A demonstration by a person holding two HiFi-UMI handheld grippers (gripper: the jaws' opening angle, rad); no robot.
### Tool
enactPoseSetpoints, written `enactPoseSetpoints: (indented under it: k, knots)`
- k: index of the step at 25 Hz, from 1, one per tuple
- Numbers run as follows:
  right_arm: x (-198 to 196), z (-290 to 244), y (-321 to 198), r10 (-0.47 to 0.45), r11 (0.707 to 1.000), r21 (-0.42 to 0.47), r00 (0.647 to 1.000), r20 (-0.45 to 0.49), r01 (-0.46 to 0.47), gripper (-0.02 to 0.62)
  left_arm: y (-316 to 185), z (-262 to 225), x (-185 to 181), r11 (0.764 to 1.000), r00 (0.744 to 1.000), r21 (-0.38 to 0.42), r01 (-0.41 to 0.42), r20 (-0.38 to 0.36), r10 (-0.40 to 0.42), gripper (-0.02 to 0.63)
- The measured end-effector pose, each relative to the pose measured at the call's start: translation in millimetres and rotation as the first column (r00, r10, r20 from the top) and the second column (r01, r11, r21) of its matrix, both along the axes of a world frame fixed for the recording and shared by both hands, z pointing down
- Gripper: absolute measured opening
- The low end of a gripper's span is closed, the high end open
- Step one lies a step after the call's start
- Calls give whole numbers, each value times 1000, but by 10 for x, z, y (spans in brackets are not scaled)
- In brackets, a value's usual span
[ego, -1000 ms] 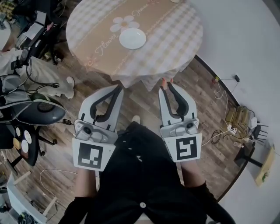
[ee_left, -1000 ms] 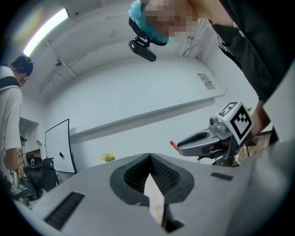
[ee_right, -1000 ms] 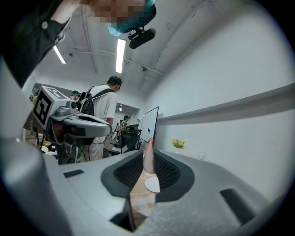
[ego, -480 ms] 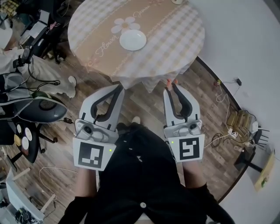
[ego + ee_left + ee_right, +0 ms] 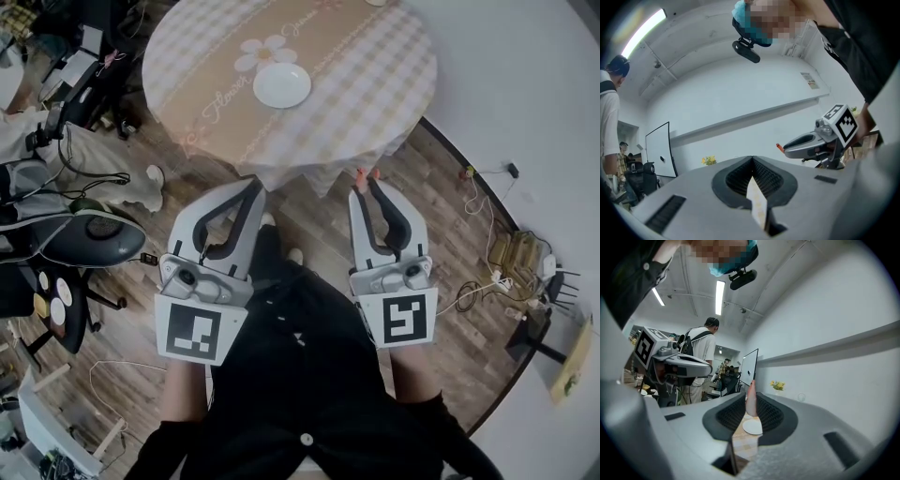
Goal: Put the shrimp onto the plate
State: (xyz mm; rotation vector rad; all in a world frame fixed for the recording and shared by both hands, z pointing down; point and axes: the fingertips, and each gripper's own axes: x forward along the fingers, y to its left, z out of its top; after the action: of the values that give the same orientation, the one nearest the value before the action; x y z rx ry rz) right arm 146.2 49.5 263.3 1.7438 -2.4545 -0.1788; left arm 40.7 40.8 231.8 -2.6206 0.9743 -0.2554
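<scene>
Shrimp (image 5: 751, 399) is pinched upright at the very tips of your right gripper (image 5: 367, 180). The jaws are closed onto it with only its thickness between them, and most of its body sticks out past the tips. It is in the air, just short of the tabletop (image 5: 375, 66) edge and over the wood floor (image 5: 314, 202), not over the cloth yet.

The white plate (image 5: 282, 84) is empty. It sits near the tabletop centre beside the daisy print, well ahead of the right gripper and to its left.

Left gripper (image 5: 253, 184) has its jaws fully together with nothing in them (idle, parked beside the right one).

Risks as I judge them:
- That's a tip-only hold on a small, probably slick piece. Any jerk or twist on the reach could let it slip, and right now a drop lands on the floor.
- The plate is shallow. Releasing from high up or off-centre could let the shrimp bounce or slide off the rim onto the cloth.
- The reach goes diagonally left, so keep the left gripper out of that path.
</scene>
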Motion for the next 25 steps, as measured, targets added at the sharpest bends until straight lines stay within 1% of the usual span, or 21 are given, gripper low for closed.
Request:
enactPoseSetpoints:
  k: [6,14,19,25]
  knots:
    - [26,9,-157,27,1000,2,1000,-5,-27,60,-183,3,20,1000,1000,8,-28,0,28,3]
    - [28,-18,-495,53,999,1,998,-24,-53,60,-598,1,76,998,998,5,-63,-17,63,3]
    - [58,-11,-794,71,997,-4,997,-30,-71,60,-910,6,82,997,997,0,-75,-24,75,3]
    - [-32,-6,-1219,72,997,-11,997,-34,-72,60,-1332,32,2,997,997,-11,-78,-20,78,2]
